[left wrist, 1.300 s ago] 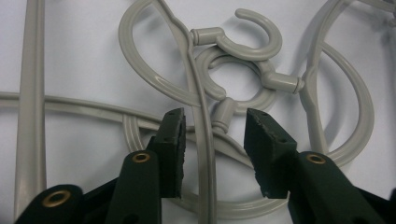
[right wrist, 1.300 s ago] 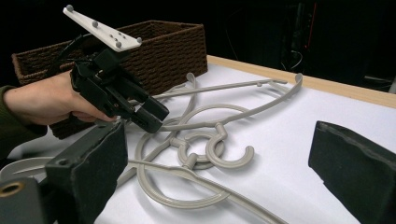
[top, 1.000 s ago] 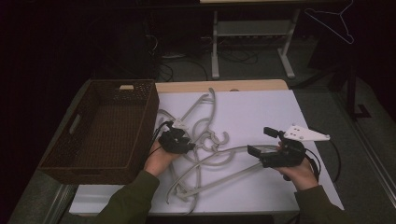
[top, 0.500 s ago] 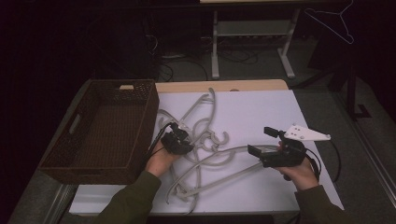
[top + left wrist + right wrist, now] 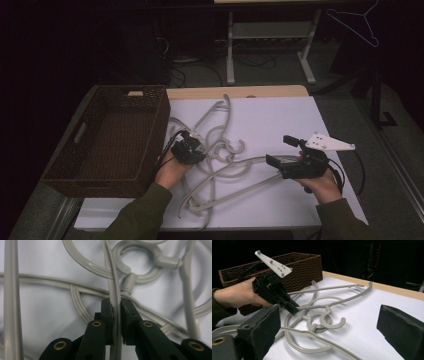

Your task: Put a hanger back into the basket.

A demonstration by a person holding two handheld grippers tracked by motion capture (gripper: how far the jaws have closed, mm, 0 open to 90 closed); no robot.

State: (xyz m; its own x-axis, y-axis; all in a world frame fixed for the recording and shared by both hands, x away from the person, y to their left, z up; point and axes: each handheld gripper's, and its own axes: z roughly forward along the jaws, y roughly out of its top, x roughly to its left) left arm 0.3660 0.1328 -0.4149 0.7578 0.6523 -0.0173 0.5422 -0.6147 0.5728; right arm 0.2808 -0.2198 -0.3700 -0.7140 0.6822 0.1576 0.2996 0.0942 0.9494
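The left gripper (image 5: 116, 312) has its two black jaws closed on a thin grey bar of one of the hangers (image 5: 112, 277); in the left gripper view the bar runs straight up between the pads, pinched on both sides. In the high view this gripper (image 5: 192, 147) sits just beside the near right corner of the basket (image 5: 80, 165), over the tangle of hangers (image 5: 220, 150).

The right gripper (image 5: 285, 150) is held well to the right of the basket, above the white table cover (image 5: 280, 115), with its jaws spread wide and nothing between them. In the right gripper view the two padded jaws stand far apart at either edge, and the left gripper (image 5: 293, 307) shows beyond them, gripping a hanger arm.

The grey plastic hangers (image 5: 319, 317) lie heaped and interlocked on the white cover, just right of the basket, hooks looped through one another. The brown woven basket (image 5: 304, 265) stands on the table's left side.
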